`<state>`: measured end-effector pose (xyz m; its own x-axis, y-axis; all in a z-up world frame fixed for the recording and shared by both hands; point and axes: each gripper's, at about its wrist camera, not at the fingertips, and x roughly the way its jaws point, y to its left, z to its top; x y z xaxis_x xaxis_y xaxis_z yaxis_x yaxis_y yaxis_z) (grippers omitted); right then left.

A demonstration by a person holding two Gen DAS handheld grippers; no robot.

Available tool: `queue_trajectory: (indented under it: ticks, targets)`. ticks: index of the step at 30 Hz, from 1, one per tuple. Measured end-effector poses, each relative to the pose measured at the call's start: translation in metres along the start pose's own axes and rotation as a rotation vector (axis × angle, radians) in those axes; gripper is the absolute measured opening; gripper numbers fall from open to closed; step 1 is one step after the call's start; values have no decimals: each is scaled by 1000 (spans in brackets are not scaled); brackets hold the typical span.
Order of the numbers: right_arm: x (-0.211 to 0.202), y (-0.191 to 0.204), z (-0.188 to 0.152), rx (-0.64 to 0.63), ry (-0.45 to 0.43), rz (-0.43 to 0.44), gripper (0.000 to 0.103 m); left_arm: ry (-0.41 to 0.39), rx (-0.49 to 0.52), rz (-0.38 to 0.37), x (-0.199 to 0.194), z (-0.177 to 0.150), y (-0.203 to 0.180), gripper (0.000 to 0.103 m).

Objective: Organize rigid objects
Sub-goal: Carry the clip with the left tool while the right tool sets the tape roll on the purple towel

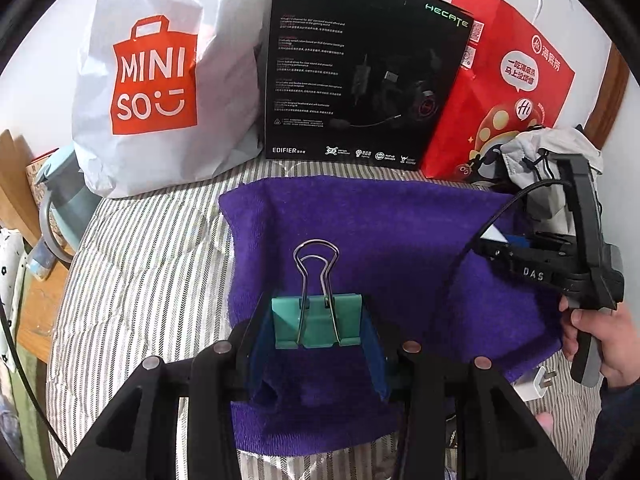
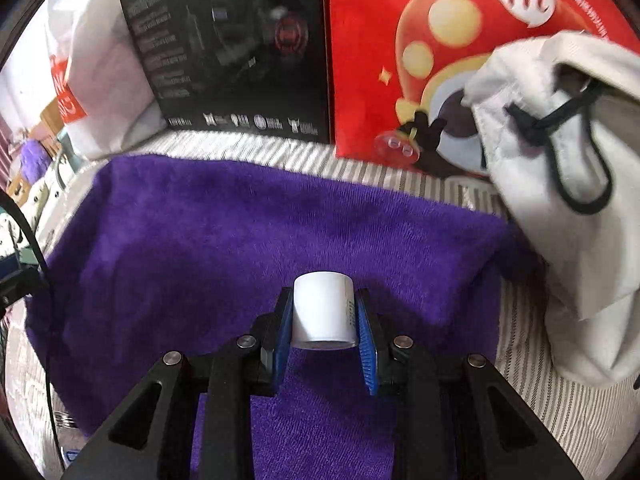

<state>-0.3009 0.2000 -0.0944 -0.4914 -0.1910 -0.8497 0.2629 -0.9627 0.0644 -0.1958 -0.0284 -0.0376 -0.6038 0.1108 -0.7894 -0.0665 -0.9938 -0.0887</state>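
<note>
Clip and cylinder are both in hand, so you are mid-transfer with neither item set down. Your left hand-held gripper is clamped on the green binder clip, whose wire handles point forward, above the purple towel. Your right hand-held gripper is closed on the small white cylinder, its blue pads pressing both sides, also above the towel. From the left wrist view the right hand-held gripper appears at the towel's right edge, near the white drawstring pouch. The visible towel surface carries no sorted objects, so judge the arrangement as barely begun. The towel lies on striped bedding; behind it stand a white shopping bag, a black headset box and a red paper bag. A white charger plug lies just off the towel's right edge and may remain to be sorted. Placement of both held items is outstanding; no destination is indicated.
</note>
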Motion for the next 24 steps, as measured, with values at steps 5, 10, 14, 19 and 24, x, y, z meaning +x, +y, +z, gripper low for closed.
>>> queue_trajectory:
  ticks: [5,10,14,19,24]
  targets:
    - [1,5,-2,-39,11,-23,31,4,2,-6,7,5,-2,40]
    - [1,4,-2,-48,35,15,58,18,-2,-10,13,5,-2,40]
    - [-8,5,-11,-72,39,-36,68,20,-6,-12,16,6,-1,40]
    - [-40,0,-29,-27,30,-29,68,31,-18,-9,26,8,1,40]
    - [-78,0,-62,12,11,-39,70,28,-12,-15,36,13,-4,40]
